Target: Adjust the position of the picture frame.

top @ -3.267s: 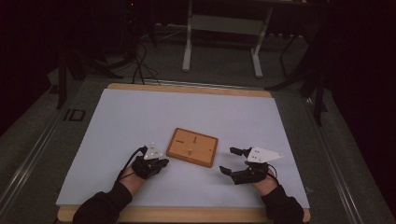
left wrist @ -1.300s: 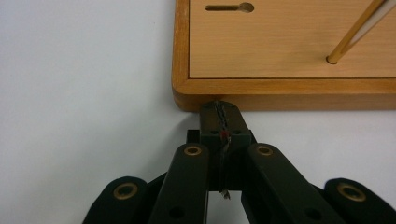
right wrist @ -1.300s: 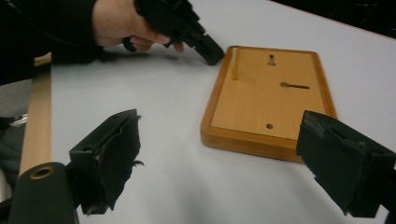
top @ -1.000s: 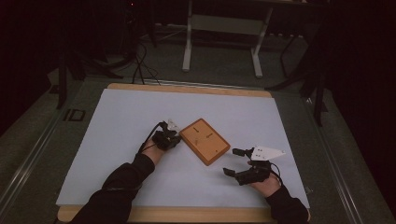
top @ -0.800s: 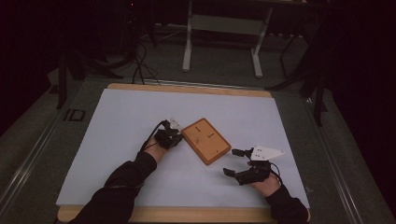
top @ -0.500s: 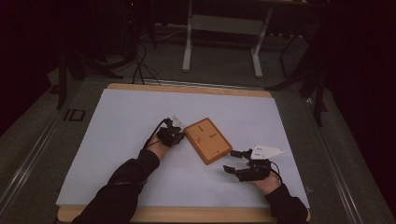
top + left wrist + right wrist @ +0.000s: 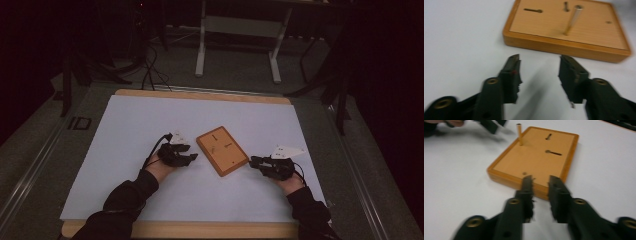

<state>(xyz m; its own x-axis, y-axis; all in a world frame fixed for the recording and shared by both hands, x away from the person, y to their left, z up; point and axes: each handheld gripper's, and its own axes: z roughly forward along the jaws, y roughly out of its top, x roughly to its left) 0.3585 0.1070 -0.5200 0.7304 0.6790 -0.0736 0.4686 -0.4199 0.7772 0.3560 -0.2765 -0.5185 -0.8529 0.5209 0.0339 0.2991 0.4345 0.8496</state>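
A flat wooden board [image 7: 222, 150] lies turned at an angle in the middle of the white mat. It has two keyhole slots [image 7: 532, 10] and a thin upright peg [image 7: 572, 20]. My left gripper [image 7: 189, 158] is open on the mat just left of the board; its jaws [image 7: 540, 62] stand wide apart with nothing between them, a little short of the board's [image 7: 566, 32] edge. My right gripper [image 7: 252, 161] is at the board's near right corner. It [image 7: 540, 181] is open by a narrow gap, with its tips at the board's [image 7: 536, 155] rim. The peg [image 7: 519, 133] stands at the far side.
The white mat [image 7: 150, 120] covers a wood-edged table [image 7: 200, 93]. A metal stand [image 7: 237, 25] and cables [image 7: 150, 55] sit on the dark floor beyond. A white tag [image 7: 287, 150] sits on the right gripper.
The board has been turned from its earlier straight position. The left gripper has drawn back slightly from it. The right gripper has moved forward and left to the board's corner.
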